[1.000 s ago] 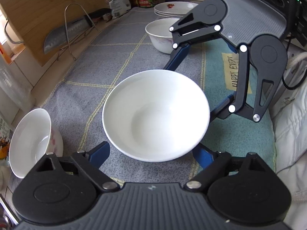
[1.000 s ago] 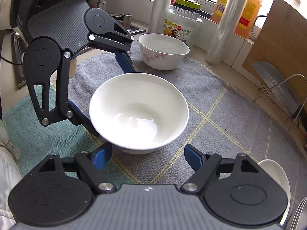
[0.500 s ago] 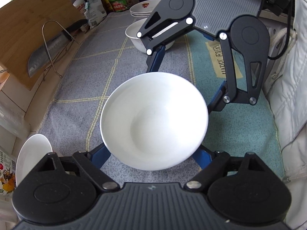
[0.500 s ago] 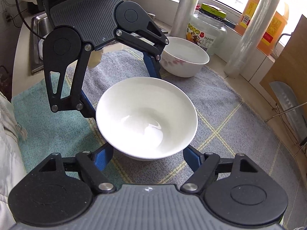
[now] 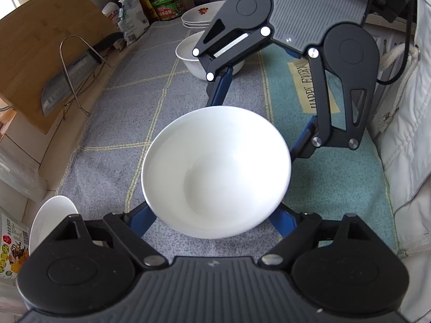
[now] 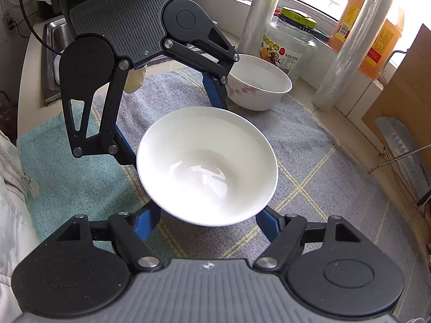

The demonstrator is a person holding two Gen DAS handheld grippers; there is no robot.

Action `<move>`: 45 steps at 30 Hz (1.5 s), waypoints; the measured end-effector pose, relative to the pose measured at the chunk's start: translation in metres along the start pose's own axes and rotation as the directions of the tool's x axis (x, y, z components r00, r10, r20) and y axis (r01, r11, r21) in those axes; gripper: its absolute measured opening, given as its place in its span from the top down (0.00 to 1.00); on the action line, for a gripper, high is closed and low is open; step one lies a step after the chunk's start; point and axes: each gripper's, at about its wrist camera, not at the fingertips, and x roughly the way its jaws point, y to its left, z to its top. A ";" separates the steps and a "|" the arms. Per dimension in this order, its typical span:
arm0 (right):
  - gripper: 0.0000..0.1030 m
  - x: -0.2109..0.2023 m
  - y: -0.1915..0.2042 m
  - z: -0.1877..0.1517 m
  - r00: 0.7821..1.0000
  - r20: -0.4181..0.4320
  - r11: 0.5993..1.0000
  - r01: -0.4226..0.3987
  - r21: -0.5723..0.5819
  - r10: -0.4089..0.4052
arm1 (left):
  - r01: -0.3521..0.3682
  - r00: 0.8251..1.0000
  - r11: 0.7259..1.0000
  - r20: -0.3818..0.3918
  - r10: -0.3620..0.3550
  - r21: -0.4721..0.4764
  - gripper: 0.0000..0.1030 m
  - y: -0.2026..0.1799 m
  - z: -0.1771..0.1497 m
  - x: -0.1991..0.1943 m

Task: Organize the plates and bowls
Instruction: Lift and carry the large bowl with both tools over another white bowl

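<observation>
A plain white bowl (image 5: pixel 215 172) (image 6: pixel 207 167) stands on the grey checked mat (image 5: pixel 121 113), and both grippers straddle it from opposite sides. My left gripper (image 5: pixel 212 215) (image 6: pixel 172 126) has a blue finger against each side of the bowl's wall, with the tips hidden under the rim. My right gripper (image 6: pixel 208 216) (image 5: pixel 258 118) faces it. Its jaws are closing with the bowl between them, and its fingers (image 6: pixel 146 219) lie against the bowl's lower wall. A flowered white bowl (image 5: pixel 199 62) (image 6: pixel 258 86) and a stack of plates (image 5: pixel 202 16) stand further along the mat.
Another white bowl (image 5: pixel 51 220) lies at the mat's near left corner. A cutting board (image 5: pixel 45 62) and a cleaver on a wire rack (image 5: pixel 67 80) line one side. A glass jar (image 6: pixel 291 43) and a film roll (image 6: pixel 350 51) stand by the window. A person's white clothing (image 5: pixel 404 134) borders the counter.
Both views have rolled a little around the bowl. The right gripper's fingers have drawn in from standing apart to lying against the bowl. The bowl has stayed on the mat.
</observation>
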 end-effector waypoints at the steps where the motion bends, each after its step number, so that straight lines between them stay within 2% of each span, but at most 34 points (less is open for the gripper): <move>1: 0.21 -0.001 0.000 0.000 1.000 0.000 1.000 0.002 -0.003 -0.002 | -0.002 1.000 1.000 0.001 0.002 0.002 0.14 -0.001 0.001 -0.001; 17: 0.21 -0.027 0.003 -0.011 1.000 0.015 0.999 0.005 -0.041 -0.005 | -0.051 0.999 0.999 0.006 0.051 -0.013 0.14 -0.021 0.022 -0.014; 31: 0.21 -0.075 -0.023 -0.049 0.998 0.042 0.997 0.050 -0.051 -0.048 | -0.071 0.997 0.997 0.009 0.071 0.038 0.14 -0.036 0.085 -0.001; 45: 0.21 -0.106 -0.059 -0.088 0.993 0.035 0.994 0.110 0.006 -0.111 | -0.073 0.997 0.989 0.045 0.068 0.126 0.14 -0.032 0.136 0.023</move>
